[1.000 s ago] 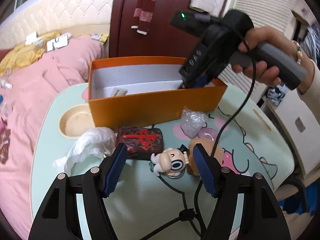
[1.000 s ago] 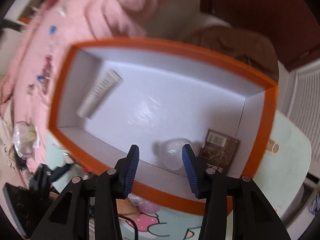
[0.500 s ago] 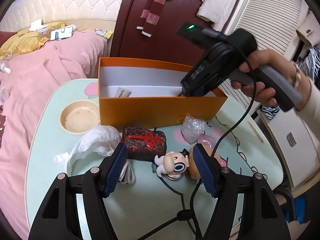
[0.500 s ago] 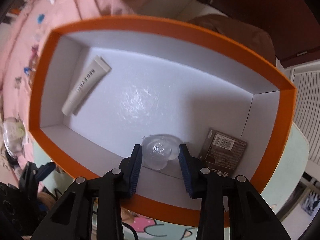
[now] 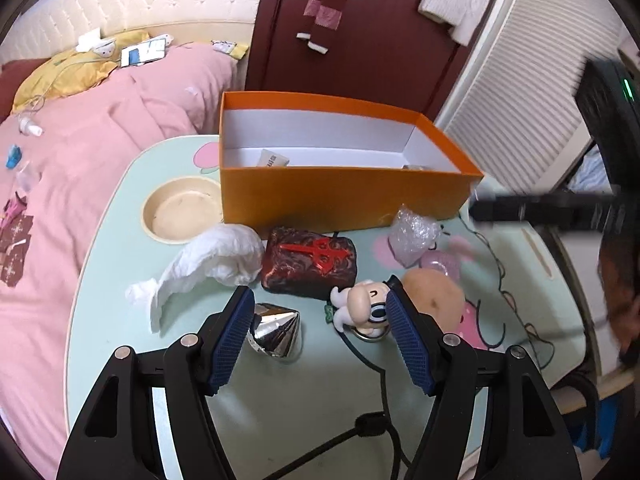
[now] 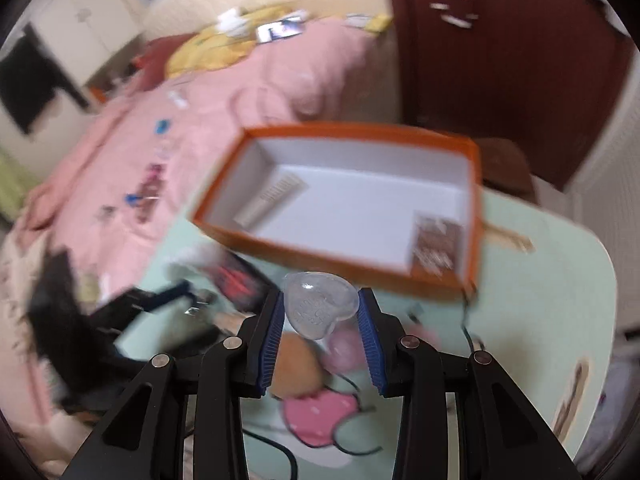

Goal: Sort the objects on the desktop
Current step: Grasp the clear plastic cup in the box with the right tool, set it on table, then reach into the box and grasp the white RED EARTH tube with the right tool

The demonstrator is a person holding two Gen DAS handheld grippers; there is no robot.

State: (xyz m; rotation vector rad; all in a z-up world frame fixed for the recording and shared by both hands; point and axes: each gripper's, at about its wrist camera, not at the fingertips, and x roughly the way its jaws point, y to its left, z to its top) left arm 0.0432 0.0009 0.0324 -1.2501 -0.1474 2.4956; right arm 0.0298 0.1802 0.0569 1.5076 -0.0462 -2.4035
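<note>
An orange box (image 5: 344,196) with a white interior stands at the back of a pale green desk (image 5: 120,240). Inside it lie a white tube (image 6: 272,200) and a small brown packet (image 6: 436,244), so sorting appears under way, not finished. The right hand-held gripper (image 6: 320,316) clamps a clear heart-shaped plastic piece (image 6: 318,304) between its blue pads, held above the desk in front of the box, not inside it. The left hand-held gripper (image 5: 320,332) hangs spread wide and empty over loose items: a silver cone (image 5: 276,328), a dark red case (image 5: 310,260), a cartoon figurine (image 5: 364,304), a crumpled tissue (image 5: 208,264), a bubble-wrap bundle (image 5: 414,232) and a round beige dish (image 5: 180,212). These likely remain to sort.
</note>
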